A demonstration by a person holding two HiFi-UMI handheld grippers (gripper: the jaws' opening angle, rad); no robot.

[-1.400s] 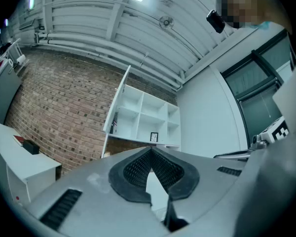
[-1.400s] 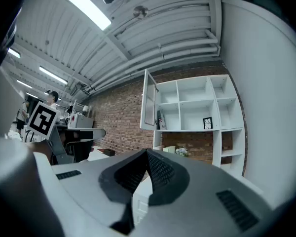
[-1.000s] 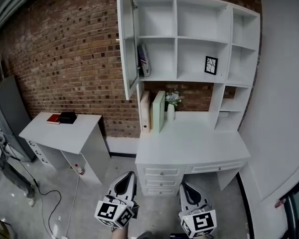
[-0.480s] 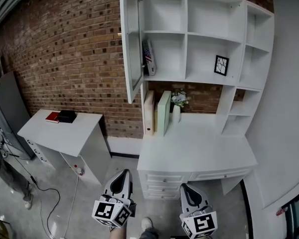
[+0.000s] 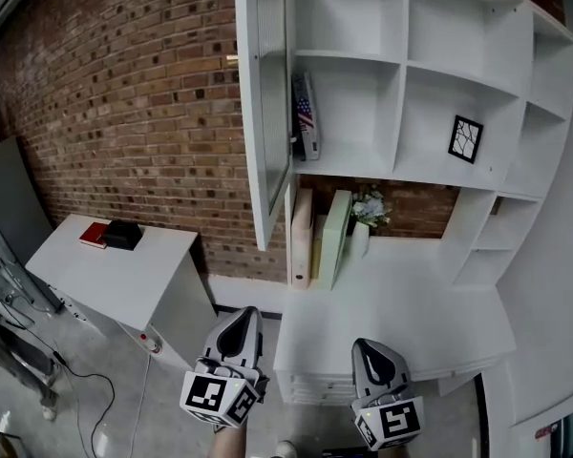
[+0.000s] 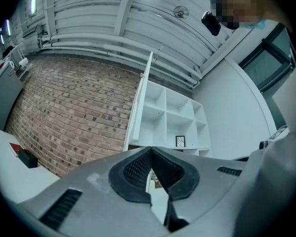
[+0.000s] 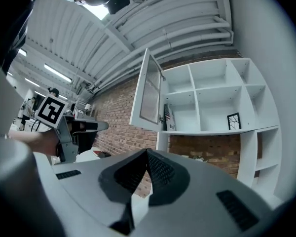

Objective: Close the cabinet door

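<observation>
**Cabinet door (image 5: 263, 103) wide open, both grippers shut on nothing**

The cabinet door hangs open on the left side of the white shelf unit (image 5: 415, 93). It swings out toward the camera, so the head view sees it almost edge-on against the brick wall (image 5: 124, 113). Behind it, in the uncovered compartment, a book with a flag pattern (image 5: 306, 117) leans upright. A small framed picture (image 5: 466, 139) stands in a compartment further right.

The left gripper (image 5: 239, 318) and the right gripper (image 5: 371, 348) are held low in the head view, well apart from the door. Neither touches anything. Each gripper view shows its jaws closed, tips meeting, with nothing between them.

On the desk (image 5: 411, 303) under the shelves, a few upright books (image 5: 329, 241) stand beside a small vase of flowers (image 5: 363, 219). To the left is a separate side desk (image 5: 105, 280) carrying a red book (image 5: 94, 236) and a black box (image 5: 124, 233) – just beside each other.
</observation>
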